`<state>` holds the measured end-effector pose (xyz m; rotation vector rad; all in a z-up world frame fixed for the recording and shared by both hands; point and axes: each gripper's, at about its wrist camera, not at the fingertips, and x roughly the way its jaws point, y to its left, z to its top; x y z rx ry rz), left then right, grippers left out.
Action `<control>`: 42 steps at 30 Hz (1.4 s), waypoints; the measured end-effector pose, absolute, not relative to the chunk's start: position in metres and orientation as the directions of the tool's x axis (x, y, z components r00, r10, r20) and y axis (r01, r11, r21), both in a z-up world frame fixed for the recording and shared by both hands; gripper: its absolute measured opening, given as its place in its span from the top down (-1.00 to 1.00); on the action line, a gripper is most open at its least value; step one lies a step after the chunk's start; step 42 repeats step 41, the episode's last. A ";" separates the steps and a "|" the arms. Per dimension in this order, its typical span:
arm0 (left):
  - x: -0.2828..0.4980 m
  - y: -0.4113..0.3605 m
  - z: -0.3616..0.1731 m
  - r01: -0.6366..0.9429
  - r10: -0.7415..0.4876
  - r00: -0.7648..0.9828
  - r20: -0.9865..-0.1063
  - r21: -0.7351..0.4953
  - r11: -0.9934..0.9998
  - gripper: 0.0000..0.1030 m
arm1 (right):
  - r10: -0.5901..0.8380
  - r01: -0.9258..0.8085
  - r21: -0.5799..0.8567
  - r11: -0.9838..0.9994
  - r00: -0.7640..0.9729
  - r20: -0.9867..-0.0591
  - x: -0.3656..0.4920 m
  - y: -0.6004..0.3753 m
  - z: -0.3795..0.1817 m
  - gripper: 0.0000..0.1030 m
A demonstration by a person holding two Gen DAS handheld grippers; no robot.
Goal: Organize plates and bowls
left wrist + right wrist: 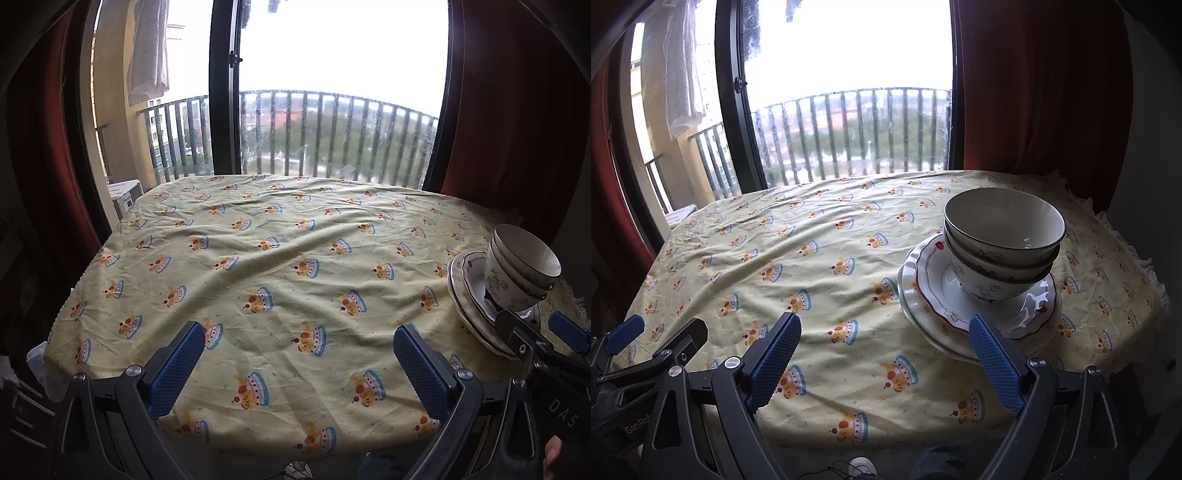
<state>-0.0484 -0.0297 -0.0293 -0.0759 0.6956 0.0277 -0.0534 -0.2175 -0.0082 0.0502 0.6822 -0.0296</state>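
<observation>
A stack of white bowls [1001,236] with dark floral print stands on a pile of plates [932,284]; the top plate has a red scalloped rim. The pile sits on the right half of the yellow cloth-covered table [812,258]. My right gripper [882,325] is open, nothing between its blue pads, low over the cloth just in front of and left of the plates. My left gripper [299,332] is open and empty too, over bare cloth at the near edge. In the left wrist view the bowls [517,269] and plates [465,302] lie at far right, behind the right gripper [535,321].
The table backs onto a glass balcony door [332,92] with a railing outside. Red curtains [1034,92] hang on both sides. The cloth's frilled edge [1137,266] drops off at the right. A shoe [862,467] shows on the floor below the near edge.
</observation>
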 end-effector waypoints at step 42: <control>-0.052 -0.044 -0.024 -0.030 0.005 0.780 -0.625 -0.029 0.999 -0.99 | -0.040 0.093 0.048 0.994 0.759 -0.650 -0.059 -0.230 -0.011 -0.87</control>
